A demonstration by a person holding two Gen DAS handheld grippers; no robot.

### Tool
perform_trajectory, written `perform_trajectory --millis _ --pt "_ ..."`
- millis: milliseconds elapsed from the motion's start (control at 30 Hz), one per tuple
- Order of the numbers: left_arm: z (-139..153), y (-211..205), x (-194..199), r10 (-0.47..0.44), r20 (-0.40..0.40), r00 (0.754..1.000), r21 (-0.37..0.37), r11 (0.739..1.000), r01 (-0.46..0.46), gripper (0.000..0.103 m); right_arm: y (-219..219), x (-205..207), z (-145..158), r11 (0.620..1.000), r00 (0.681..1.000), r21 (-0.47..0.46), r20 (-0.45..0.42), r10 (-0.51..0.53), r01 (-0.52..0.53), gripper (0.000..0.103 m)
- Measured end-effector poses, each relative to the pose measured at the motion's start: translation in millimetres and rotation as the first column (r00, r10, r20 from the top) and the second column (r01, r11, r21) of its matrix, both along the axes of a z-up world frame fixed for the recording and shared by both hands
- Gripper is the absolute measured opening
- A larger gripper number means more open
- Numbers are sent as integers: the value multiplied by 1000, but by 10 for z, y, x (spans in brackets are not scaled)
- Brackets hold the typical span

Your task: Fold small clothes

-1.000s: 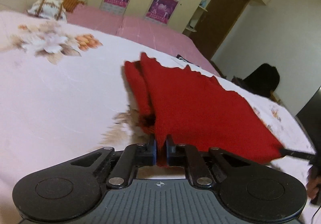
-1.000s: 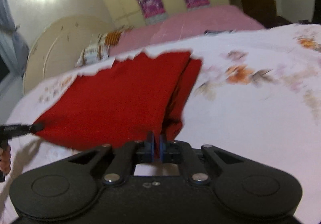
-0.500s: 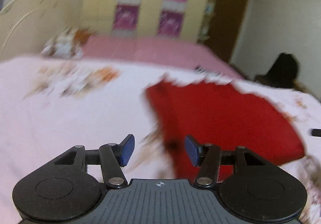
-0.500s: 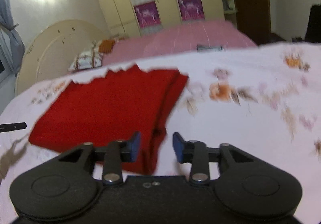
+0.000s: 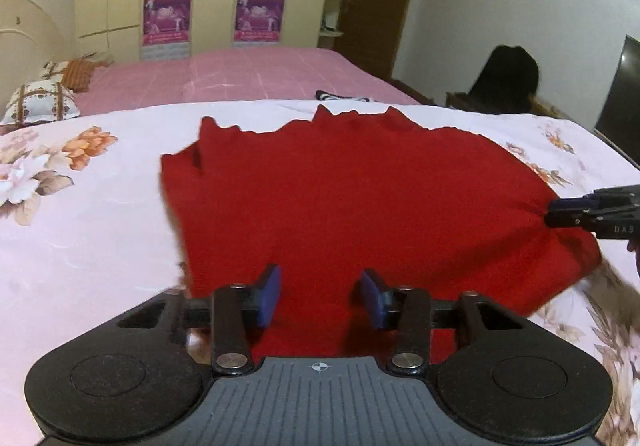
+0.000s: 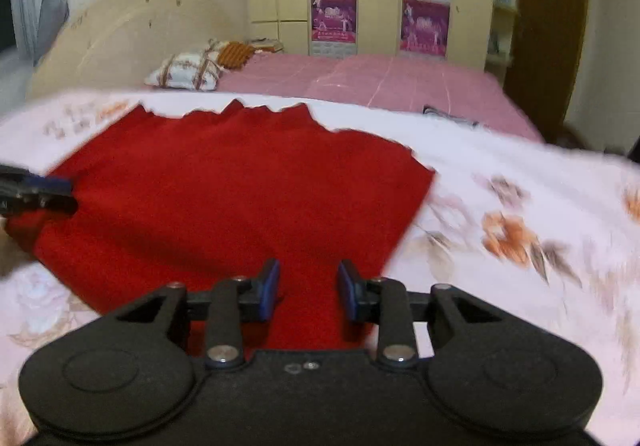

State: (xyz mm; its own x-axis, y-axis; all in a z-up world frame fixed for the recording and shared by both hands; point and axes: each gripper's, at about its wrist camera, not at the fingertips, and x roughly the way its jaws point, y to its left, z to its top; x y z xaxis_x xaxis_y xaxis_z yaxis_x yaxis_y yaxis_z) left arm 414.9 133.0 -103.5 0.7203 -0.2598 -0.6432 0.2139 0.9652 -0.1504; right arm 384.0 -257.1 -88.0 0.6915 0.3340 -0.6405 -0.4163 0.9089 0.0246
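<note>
Left gripper [image 5: 320,298] and right gripper [image 6: 308,290] both gape wide, holding nothing, low over the near edge of the red cloth [image 5: 360,198]. The cloth lies flat on the bed [image 5: 80,246], seemingly doubled once. Its far hem is ragged, and more folds are likely left.

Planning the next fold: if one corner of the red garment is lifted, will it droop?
Probably yes: the red garment lies limp and flat on the bedsheet, its far edge wavy. It looks thin, so likely light. Its matte, fuzzy surface should grip rather than slip.
</note>
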Motion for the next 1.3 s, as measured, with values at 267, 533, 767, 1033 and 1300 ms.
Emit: perform_trajectory --millis 267,533,767,1033,1300 --pt "351 -330 741 14 99 995 6 1000 -15 89 319 592 252 998 999 47 19 -32 31 35" --pt "-104 -263 1095 44 -32 999 72 997 -41 88 768 1020 -9 984 1000 -174 13 -28 30 33" --pt "-60 -415 1087 75 8 997 113 991 -75 86 371 1056 -50 981 991 -142 22 -134 136 34" --pt "159 -954 -94 3 154 988 80 997 -16 86 682 -165 169 995 993 -61 88 85 -80 38" --pt "-93 -1007 -405 137 69 988 120 982 -145 86 1101 -745 -86 970 988 -217 87 129 -108 37"
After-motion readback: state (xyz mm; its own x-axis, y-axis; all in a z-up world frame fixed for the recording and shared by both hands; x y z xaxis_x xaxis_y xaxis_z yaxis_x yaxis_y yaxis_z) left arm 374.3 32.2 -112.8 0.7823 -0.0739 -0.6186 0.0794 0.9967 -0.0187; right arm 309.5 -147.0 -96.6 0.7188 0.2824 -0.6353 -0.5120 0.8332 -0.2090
